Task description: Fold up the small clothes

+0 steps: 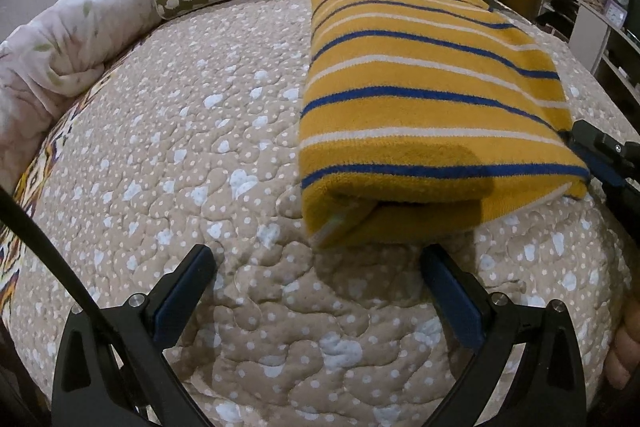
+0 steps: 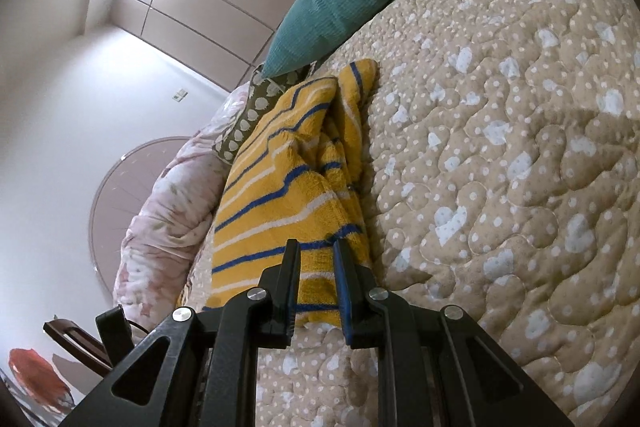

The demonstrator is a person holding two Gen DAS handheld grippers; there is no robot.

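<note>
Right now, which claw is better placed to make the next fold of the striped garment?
Probably the right claw: it is shut on an edge of the yellow striped garment. The left claw is open and empty over the quilt, just short of the garment.

The yellow knit garment [image 1: 432, 99], striped blue and white, lies folded double on the bed's quilt [image 1: 200, 147], just ahead of the left jaws and off to their right. Its far right corner is pinched between the right jaws, bunched there.

Both wrist cameras look down close over the bed [image 1: 240, 155] — sharing the striped garment [image 1: 420, 87].
</note>
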